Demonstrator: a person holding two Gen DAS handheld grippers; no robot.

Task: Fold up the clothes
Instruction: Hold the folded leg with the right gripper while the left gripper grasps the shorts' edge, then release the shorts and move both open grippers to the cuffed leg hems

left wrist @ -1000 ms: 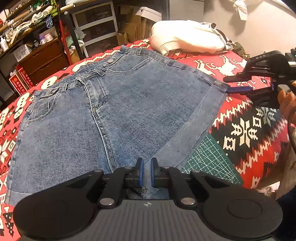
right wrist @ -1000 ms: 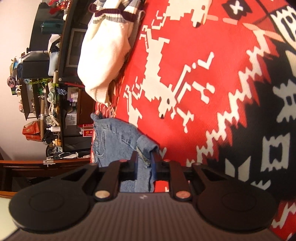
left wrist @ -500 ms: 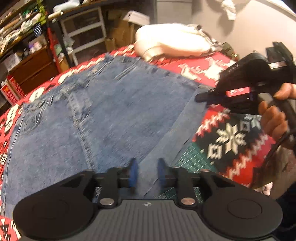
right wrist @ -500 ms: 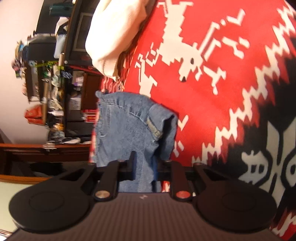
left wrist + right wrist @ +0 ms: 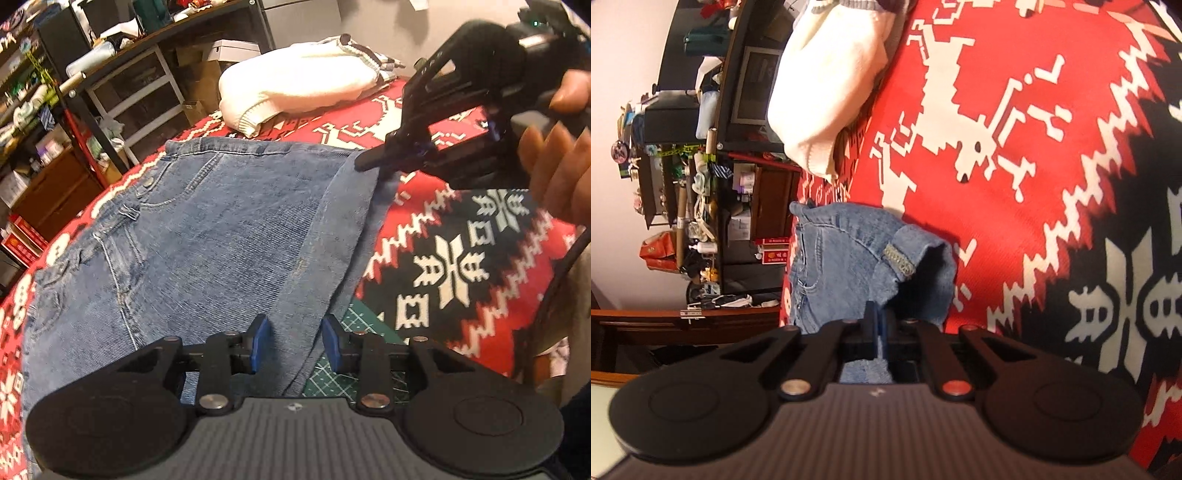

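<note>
Blue denim shorts [image 5: 207, 236] lay flat, front up, on patterned cloth; rt hem edge lifted & folded inward.

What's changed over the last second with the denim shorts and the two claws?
The left claw has opened: its blue pads, nearly together a second ago, now stand apart over the denim shorts. The right claw, shut on the shorts' right edge throughout, has lifted that edge and carried it inward, so a flap now lies folded over the front. The white sweater and red patterned cloth stayed put.
</note>
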